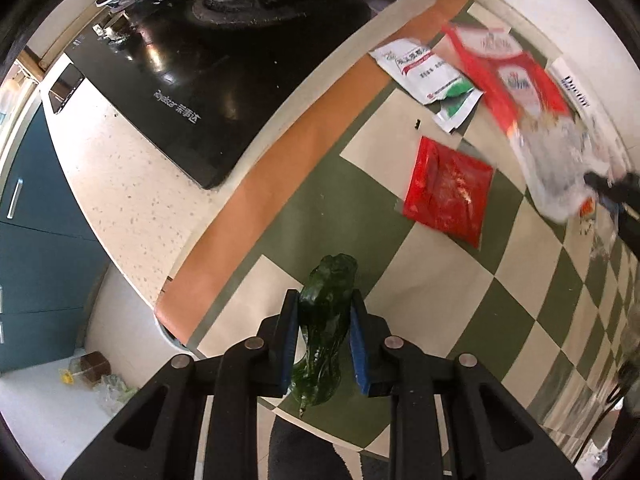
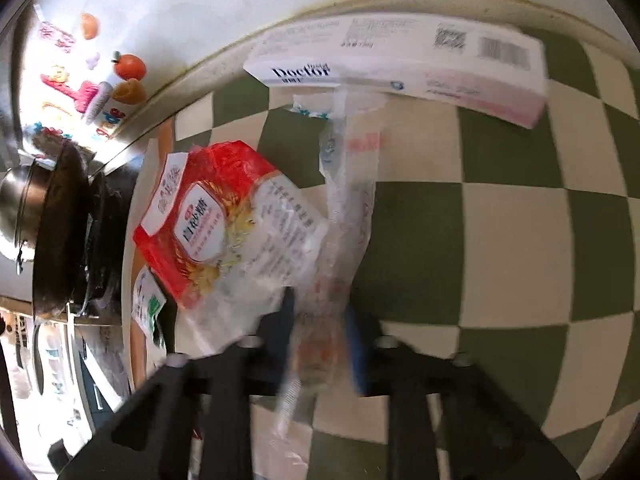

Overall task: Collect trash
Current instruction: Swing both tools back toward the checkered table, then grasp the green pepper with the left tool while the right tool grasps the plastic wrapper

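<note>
My left gripper [image 1: 325,312] is shut on a crumpled dark green wrapper [image 1: 326,304] and holds it above the checkered mat [image 1: 448,288]. My right gripper [image 2: 320,312] is shut on a clear plastic bag with a red and white sugar label [image 2: 224,224], lifted off the mat; the same bag [image 1: 520,92] and the right gripper [image 1: 612,188] show at the right of the left wrist view. A red sauce sachet [image 1: 448,188] and a white and green medicine packet [image 1: 428,76] lie on the mat. A white "Doctor" box [image 2: 400,60] lies by the wall.
A black induction cooker [image 1: 192,80] with a dark pan [image 2: 60,232] stands on the speckled counter to the left. Fridge magnets [image 2: 128,68] hang on the white wall. Blue cabinets [image 1: 40,208] and the floor lie below the counter's edge.
</note>
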Available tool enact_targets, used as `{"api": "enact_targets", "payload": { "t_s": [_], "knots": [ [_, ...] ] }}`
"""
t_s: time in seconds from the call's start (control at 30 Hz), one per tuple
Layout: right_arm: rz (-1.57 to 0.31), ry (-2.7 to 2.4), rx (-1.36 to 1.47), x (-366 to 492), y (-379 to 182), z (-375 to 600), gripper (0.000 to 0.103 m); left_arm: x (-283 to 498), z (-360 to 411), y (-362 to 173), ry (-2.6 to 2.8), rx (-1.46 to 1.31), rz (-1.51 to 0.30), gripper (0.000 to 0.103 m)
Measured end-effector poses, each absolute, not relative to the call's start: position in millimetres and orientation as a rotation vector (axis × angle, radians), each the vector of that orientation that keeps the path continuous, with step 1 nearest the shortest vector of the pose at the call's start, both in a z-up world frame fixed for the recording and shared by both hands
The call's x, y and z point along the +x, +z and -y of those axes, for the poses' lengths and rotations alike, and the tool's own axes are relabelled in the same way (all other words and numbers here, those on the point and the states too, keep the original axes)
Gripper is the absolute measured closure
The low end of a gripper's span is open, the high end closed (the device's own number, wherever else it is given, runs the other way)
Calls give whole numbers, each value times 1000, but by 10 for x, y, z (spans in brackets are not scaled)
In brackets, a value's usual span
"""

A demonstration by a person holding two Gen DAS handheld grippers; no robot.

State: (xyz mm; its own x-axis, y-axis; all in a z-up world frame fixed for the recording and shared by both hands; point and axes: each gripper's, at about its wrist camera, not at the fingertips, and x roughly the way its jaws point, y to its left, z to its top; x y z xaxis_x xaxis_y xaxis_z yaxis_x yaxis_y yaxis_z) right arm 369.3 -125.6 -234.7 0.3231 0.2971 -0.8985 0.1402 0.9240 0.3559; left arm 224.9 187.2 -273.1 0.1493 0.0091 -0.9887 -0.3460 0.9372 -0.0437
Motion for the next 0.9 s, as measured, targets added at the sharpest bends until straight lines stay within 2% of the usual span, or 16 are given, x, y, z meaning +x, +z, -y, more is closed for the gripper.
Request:
{"api": "enact_targets", "payload": {
  "t_s": [0.23,0.3,0.33,0.4,0.43,0.47,0.5,0.77,0.9],
  "knots": [
    [-1191,121,363,3139,-1870,1314,95,1980,-2082,-2531,235,-314,-1362,83],
    [-1262,96,341,3068,-1913,1275,90,1903,-2173,-2500,232,-331,-1356,83],
    [-1278,83,348,3036,-1937,1291,78,1897,-2228,-2496,230,-339,-1354,83],
    [-1267,54,397,2923,-1987,1366,74,1877,-2284,-2480,228,-341,-1350,83],
    [-1259,41,405,2884,-2002,1390,77,1832,-2291,-2465,227,-338,-1348,83],
    [-1246,16,410,2834,-2012,1418,93,1791,-2285,-2442,227,-336,-1346,83],
    [-1226,4,427,2783,-2010,1443,99,1756,-2310,-2429,227,-334,-1343,83],
    [-1080,5,427,2597,-1556,1448,102,1413,-2458,-2427,268,-380,-1325,83],
    [-1030,160,362,2462,-1138,1041,102,1206,-2666,-2317,299,-423,-1290,83]
  ]
}}
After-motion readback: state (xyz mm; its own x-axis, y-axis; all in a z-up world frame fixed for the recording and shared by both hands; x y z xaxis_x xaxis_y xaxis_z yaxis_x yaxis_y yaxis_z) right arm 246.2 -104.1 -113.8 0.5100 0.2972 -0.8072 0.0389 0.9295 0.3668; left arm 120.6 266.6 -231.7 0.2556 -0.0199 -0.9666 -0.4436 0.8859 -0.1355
